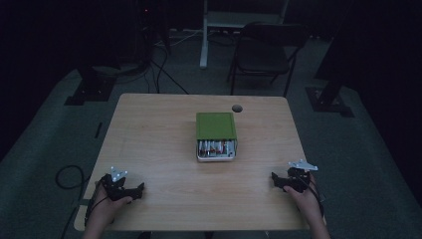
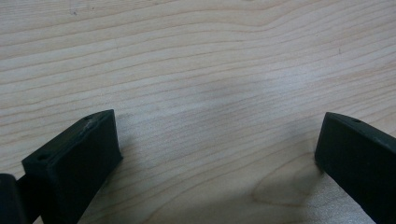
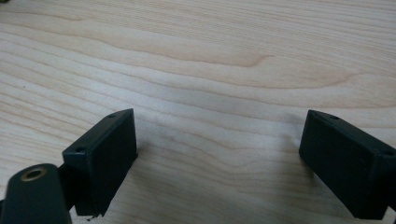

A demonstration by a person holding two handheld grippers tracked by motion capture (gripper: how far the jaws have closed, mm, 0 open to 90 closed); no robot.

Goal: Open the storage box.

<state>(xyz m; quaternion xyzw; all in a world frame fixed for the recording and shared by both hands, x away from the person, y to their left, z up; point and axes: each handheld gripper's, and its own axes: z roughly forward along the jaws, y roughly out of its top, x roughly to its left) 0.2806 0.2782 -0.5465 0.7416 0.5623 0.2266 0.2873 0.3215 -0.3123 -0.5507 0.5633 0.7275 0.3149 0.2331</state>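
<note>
Mid-desk sits the green box (image 1: 215,135), long axis running away, open end facing the person; left tool (image 1: 130,190) and right tool (image 1: 279,181) flank it nearside, jaws apart, roughly equidistant.

Box (image 1: 215,130) mid-table (image 1: 149,129) — tongs at near corners

Box (image 1: 215,135) contents too small, dim to identify; forearms cut off by bottom edge.
</note>
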